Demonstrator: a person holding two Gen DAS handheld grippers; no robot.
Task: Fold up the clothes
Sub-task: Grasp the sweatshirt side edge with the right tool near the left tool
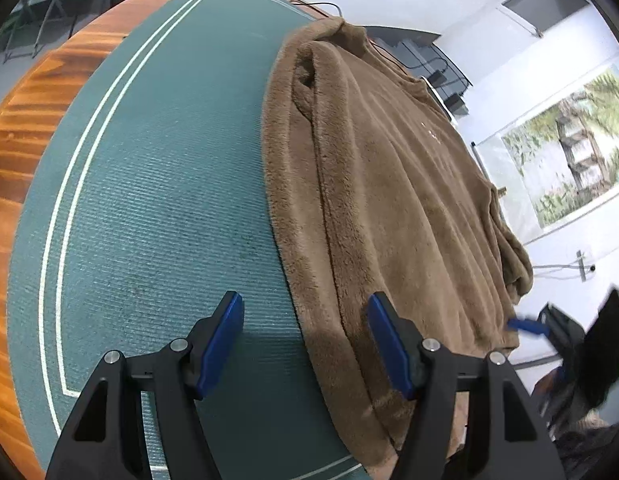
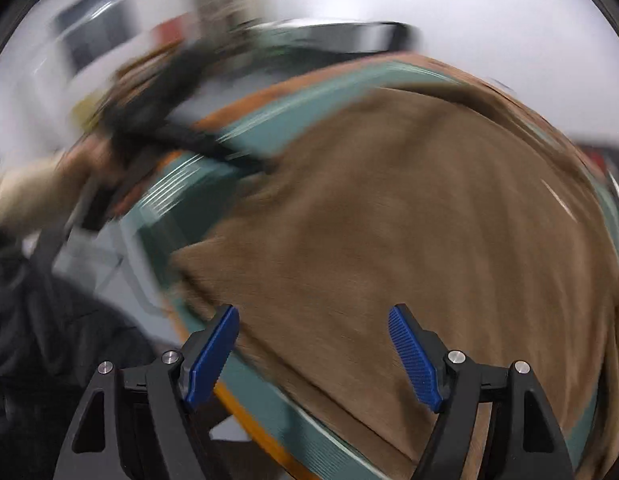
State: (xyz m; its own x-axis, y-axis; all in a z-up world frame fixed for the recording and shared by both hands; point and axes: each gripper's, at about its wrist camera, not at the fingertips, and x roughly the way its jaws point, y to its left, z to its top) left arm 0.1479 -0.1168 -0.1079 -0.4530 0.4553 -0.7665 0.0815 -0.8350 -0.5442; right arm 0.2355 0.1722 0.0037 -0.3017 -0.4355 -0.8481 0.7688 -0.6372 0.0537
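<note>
White lettering sits at the far corner of the ribbed green mat [image 1: 149,200] with white border lines — upside down and too small to read. Nothing else legible.

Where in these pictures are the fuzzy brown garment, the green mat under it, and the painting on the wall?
Brown garment [image 1: 389,184]: left wrist view, middle of its spread body.
Green mat [image 1: 169,200]: left wrist view, bare ribbed surface left of the garment.
Painting [image 1: 569,152]: left wrist view, centre of the tree scene.

left claw [image 1: 305,340]: jaws apart, empty | right claw [image 2: 313,354]: jaws apart, empty
</note>
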